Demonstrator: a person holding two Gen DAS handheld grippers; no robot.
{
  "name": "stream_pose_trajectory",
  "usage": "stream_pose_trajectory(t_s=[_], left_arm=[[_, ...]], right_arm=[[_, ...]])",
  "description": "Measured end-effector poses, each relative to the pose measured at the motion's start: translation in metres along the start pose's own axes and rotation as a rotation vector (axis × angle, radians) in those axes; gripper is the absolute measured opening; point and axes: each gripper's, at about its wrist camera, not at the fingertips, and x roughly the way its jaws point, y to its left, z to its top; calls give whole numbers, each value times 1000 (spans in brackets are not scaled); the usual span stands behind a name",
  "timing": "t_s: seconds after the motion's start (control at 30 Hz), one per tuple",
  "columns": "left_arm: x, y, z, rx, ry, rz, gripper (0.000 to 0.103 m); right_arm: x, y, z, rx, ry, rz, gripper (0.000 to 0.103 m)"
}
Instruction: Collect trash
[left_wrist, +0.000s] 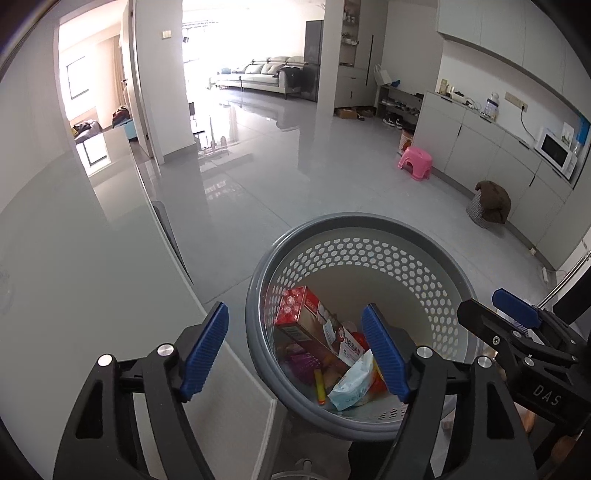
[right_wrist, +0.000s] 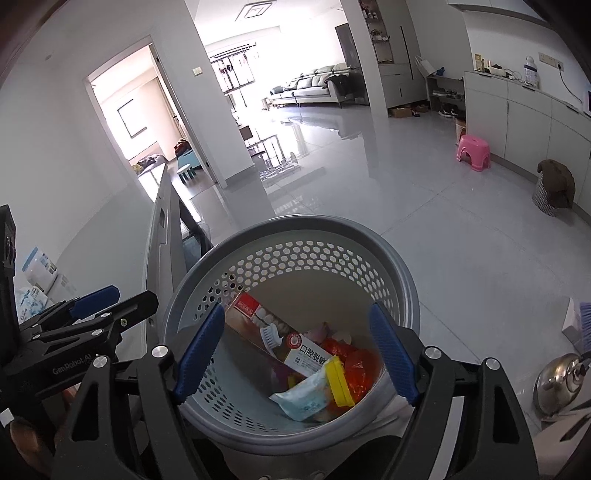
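The grey perforated waste basket (right_wrist: 291, 236) stands on the floor just beside the edge of the pale counter (left_wrist: 92, 295), and it already holds a good deal of trash: a red-and-white toothpaste box (right_wrist: 280, 341) leaning against the inner wall, a pale blue wipes packet (right_wrist: 306, 397) near the bottom, a yellow piece (right_wrist: 338, 380) lying across it, crumpled orange wrapping (right_wrist: 356, 367), and in the left wrist view something purple (left_wrist: 303, 365) underneath. Both tools hang over the basket's mouth. The left gripper (left_wrist: 299, 354) has its jaws spread wide with nothing between them; one blue pad sits over the counter edge, the other over the basket. The right gripper (right_wrist: 297, 354) also has its jaws spread and empty, framing the basket's opening. By my reading, the drop into the basket is done for these items and neither hand carries anything now. What may be left lies on the counter at the far left of the right wrist view: a few white-and-blue packages (right_wrist: 37, 273), though whether they count as trash I cannot tell.
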Motion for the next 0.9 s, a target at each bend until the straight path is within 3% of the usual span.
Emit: stream_pose_trajectory(t_s=[0.9], left_arm=[[-22,15,-6,-30,-9,27,80]], right_arm=[[-17,17,-8,-36,-3,-16,77]])
